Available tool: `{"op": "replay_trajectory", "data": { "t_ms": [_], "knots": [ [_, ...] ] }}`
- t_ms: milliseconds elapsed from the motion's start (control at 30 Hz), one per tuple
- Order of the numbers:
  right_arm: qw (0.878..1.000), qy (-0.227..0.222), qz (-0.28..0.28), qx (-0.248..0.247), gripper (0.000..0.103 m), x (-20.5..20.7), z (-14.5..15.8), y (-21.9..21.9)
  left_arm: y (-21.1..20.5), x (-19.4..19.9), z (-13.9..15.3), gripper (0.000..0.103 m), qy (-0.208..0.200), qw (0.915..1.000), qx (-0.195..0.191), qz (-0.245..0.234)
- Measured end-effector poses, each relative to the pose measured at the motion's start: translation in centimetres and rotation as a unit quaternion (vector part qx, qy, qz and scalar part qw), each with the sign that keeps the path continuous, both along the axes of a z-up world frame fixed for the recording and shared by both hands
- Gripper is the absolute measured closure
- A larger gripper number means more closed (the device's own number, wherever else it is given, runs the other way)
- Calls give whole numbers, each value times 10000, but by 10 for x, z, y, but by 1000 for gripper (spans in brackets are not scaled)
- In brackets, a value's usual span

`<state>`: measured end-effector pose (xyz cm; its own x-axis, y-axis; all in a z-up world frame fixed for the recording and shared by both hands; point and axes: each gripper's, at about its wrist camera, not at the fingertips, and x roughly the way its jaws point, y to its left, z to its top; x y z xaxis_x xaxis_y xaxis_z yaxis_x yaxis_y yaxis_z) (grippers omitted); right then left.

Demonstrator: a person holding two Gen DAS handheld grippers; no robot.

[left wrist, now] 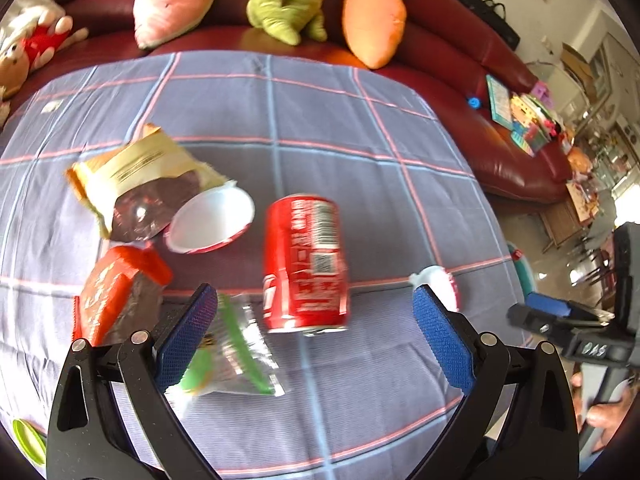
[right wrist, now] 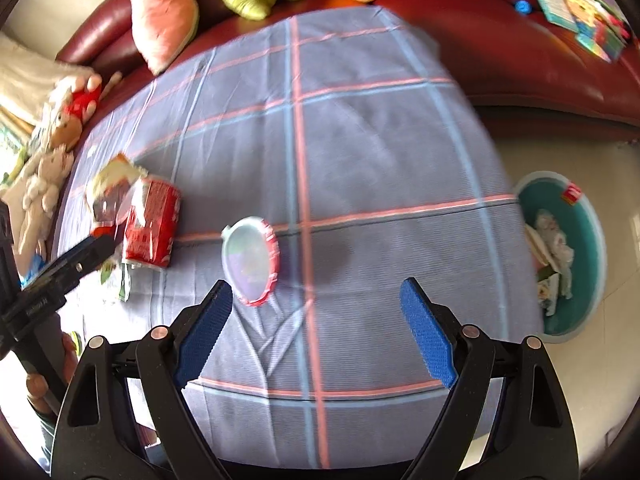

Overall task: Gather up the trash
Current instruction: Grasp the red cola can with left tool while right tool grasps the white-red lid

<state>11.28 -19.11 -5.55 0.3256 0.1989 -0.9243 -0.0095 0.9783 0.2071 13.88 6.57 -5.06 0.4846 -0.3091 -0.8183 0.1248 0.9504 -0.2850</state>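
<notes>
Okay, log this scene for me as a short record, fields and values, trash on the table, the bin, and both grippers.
surface: table under a checked cloth
trash on table: red can on its side; white cup tipped over; lid; tan snack bag; red wrapper; clear wrapper
bin: teal bin on the floor beside the table, scraps already inside
left gripper: open, empty, above the can
right gripper: open, empty, near the lid

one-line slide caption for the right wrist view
Open right gripper above plaid tablecloth, red-rimmed lid ahead, teal bin of trash beside the table.
</notes>
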Motion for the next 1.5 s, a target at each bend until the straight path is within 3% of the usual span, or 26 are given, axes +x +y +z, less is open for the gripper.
{"op": "replay_trajectory", "data": {
  "t_ms": [233,500,567,600,633,667,1200,1400,1500],
  "knots": [
    [9991,218,364,-83,21,12,-26,42,24,2,4,5,-96,9998,-56,179],
    [9976,119,557,-386,21,23,-45,67,41,11,-1,5,3,9992,-129,367],
    [9970,56,598,-481,27,26,-48,70,41,12,-2,5,16,9992,-132,375],
    [9968,64,624,-499,43,28,-50,70,41,12,-2,5,24,9992,-134,366],
    [9969,118,621,-474,53,29,-53,69,40,12,-2,5,29,9993,-129,354],
    [9973,99,596,-413,54,29,-53,67,38,12,-3,5,34,9993,-125,339],
    [9997,-230,-2,-61,55,23,-22,5,-34,26,-21,5,147,9986,249,-453],
    [9996,-250,-118,62,54,20,-21,-12,-48,27,-33,14,228,9974,447,-517],
    [9993,-280,-194,128,54,18,-20,-20,-49,28,-40,32,353,9971,509,-448]
  ]
}}
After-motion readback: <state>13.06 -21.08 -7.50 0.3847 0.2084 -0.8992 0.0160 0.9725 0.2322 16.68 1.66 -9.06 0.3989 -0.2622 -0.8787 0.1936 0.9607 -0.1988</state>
